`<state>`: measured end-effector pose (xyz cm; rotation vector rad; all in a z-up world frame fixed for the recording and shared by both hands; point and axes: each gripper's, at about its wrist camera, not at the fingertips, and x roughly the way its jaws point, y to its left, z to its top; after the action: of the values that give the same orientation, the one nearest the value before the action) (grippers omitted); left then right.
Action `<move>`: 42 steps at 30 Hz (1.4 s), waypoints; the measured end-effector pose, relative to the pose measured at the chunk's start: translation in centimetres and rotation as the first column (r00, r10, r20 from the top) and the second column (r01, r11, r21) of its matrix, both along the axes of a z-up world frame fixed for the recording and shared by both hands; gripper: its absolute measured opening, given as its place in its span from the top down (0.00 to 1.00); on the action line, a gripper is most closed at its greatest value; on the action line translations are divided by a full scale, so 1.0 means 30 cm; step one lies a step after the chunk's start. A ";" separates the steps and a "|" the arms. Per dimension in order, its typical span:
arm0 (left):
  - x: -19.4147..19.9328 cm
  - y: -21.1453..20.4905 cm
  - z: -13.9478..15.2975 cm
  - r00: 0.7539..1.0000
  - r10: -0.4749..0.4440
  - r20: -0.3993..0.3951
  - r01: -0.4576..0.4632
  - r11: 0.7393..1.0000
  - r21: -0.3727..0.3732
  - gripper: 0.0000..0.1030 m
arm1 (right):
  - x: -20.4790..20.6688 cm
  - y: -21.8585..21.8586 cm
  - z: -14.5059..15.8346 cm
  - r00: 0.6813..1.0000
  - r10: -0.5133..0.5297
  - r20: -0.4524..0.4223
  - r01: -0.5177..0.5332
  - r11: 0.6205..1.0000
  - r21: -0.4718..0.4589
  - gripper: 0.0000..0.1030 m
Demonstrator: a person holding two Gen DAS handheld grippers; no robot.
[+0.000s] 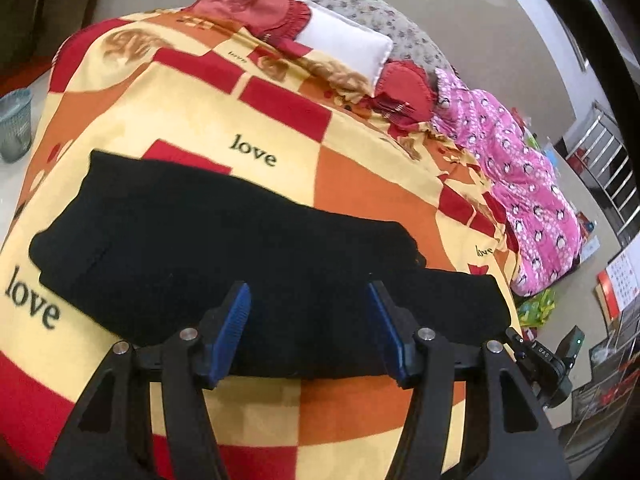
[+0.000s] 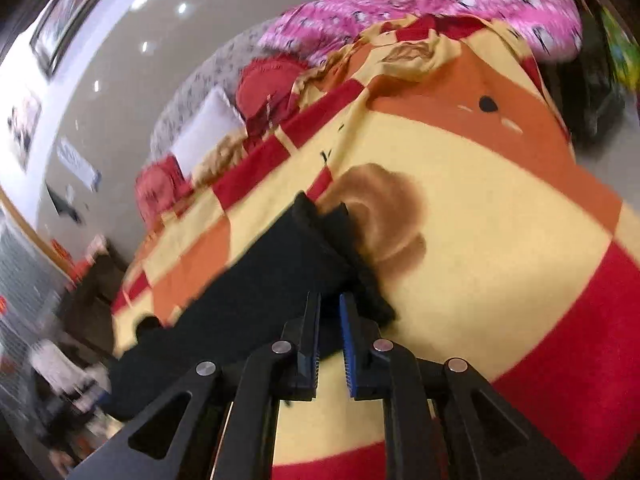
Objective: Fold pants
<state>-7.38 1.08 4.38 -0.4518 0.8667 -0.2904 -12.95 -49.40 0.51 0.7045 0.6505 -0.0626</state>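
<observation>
Black pants (image 1: 200, 240) lie folded in a long band across a blanket (image 1: 360, 184) of red, orange and yellow squares on a bed. My left gripper (image 1: 308, 288) hovers over the near edge of the pants, its blue pads (image 1: 236, 320) wide apart and nothing pressed between them. In the right wrist view the pants (image 2: 260, 292) run off to the left. Over their end, my right gripper (image 2: 330, 298) has its jaws close together with a narrow gap. Dark cloth shows in that gap, and the pads do not visibly press on it.
Red frilled pillows (image 1: 248, 4) and a white pillow (image 1: 344, 44) lie at the head of the bed. A pink patterned quilt (image 1: 520, 168) is heaped along the right side. A grey-green basket (image 1: 14, 124) stands on the floor at the left.
</observation>
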 end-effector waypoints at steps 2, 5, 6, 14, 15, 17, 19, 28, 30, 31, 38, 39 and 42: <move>-0.011 0.009 0.002 1.000 0.002 0.008 -0.003 1.000 0.005 0.43 | -0.001 0.003 0.018 1.000 0.003 0.025 -0.003 1.000 -0.010 0.54; -0.016 0.019 0.001 1.000 0.012 0.011 -0.012 1.000 0.012 0.43 | 0.012 0.032 0.035 0.999 0.040 0.019 -0.040 0.999 -0.036 0.53; -0.013 0.022 -0.003 1.000 0.012 0.003 -0.012 1.000 0.004 0.43 | 0.021 0.040 0.033 0.999 0.046 0.006 -0.045 0.998 -0.047 0.53; -0.010 0.023 -0.003 1.000 0.002 -0.005 -0.002 1.000 0.001 0.43 | 0.148 0.047 0.000 0.999 0.033 -0.020 -0.034 0.996 -0.082 0.84; -0.008 0.032 0.001 1.000 0.010 -0.007 -0.010 1.000 -0.004 0.43 | 0.162 0.047 0.002 0.999 0.040 -0.019 -0.041 0.996 -0.074 0.96; -0.007 0.051 0.011 1.000 0.020 -0.004 -0.020 1.000 -0.021 0.43 | 0.147 0.046 0.017 0.999 0.041 -0.001 -0.041 0.997 -0.066 0.95; -0.013 0.075 0.029 0.999 0.033 0.016 -0.033 0.999 -0.021 0.43 | 0.086 0.060 0.062 1.000 0.020 0.018 -0.017 0.992 -0.126 0.95; -0.042 0.231 0.051 0.986 0.158 0.054 -0.158 0.987 -0.013 0.40 | 0.042 0.081 0.035 0.996 -0.035 -0.084 0.014 0.972 -0.236 0.67; -0.055 0.255 0.052 0.983 0.172 0.058 -0.174 0.985 0.021 0.36 | 0.009 0.068 0.077 0.995 -0.080 -0.064 0.060 0.963 -0.264 0.46; -0.059 0.264 0.050 0.983 0.173 0.059 -0.175 0.984 0.033 0.35 | -0.014 0.069 0.106 0.994 -0.096 -0.042 0.081 0.958 -0.275 0.41; -0.051 0.273 -0.001 0.987 0.157 0.030 -0.159 0.982 0.099 0.35 | 0.016 0.276 0.175 0.986 0.164 0.016 -0.158 0.971 -0.178 0.23; -0.046 0.270 -0.009 0.988 0.155 0.030 -0.157 0.981 0.116 0.35 | 0.045 0.335 0.166 0.975 0.220 0.000 -0.217 0.961 -0.171 0.23; -0.022 0.262 -0.044 0.989 0.144 0.020 -0.145 0.972 0.187 0.34 | 0.141 0.542 0.136 0.923 0.383 -0.034 -0.384 0.910 -0.160 0.23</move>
<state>-8.02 8.95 3.04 -0.3359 0.8411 -0.0748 -8.72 -33.15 4.58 0.4077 0.7673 0.2453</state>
